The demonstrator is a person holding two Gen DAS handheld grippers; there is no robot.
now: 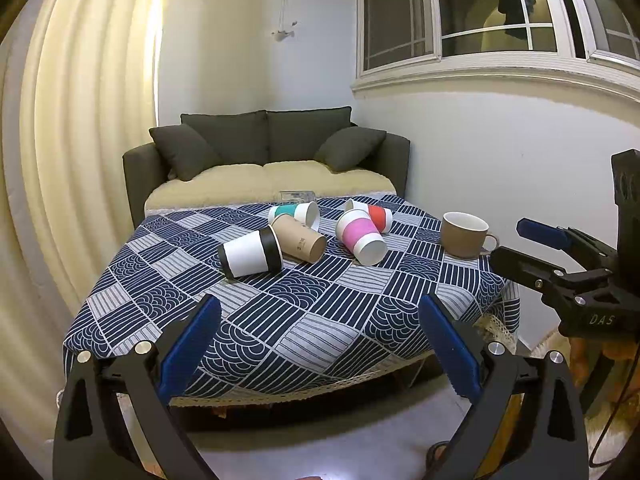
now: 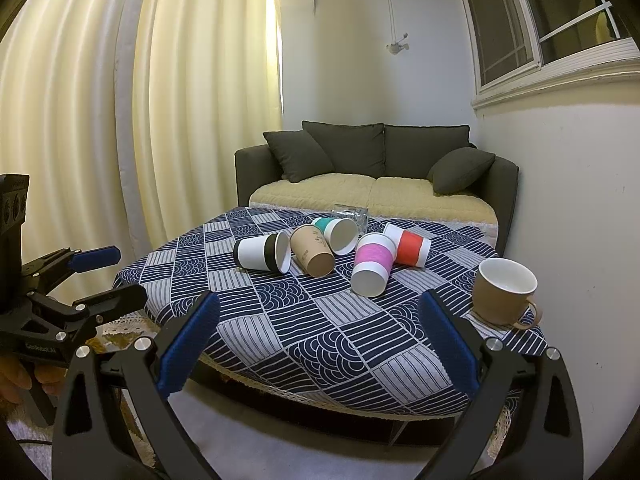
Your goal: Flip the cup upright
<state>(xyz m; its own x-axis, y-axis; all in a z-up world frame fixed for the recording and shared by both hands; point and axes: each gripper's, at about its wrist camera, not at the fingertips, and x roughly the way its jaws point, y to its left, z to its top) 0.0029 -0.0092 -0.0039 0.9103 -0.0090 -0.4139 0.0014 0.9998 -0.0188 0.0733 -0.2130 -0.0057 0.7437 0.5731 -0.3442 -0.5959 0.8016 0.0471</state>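
Brown mug's [image 2: 505,291] white inside shows only from right tongs [image 2: 320,344]

Cream curtains [image 2: 100,120] are hanging down the left of the frame, glowing with warm light along one fold. White walls [image 1: 500,152] are meeting in a corner at upper center. A white-framed window [image 1: 460,16] is sitting upper right, dark outside. A dark grey sofa [image 2: 376,160] with a pale yellow seat cover is standing against the far wall, behind the table [image 1: 304,320] wearing a navy patterned cloth. Grey floor [image 1: 320,444] is showing at the bottom.
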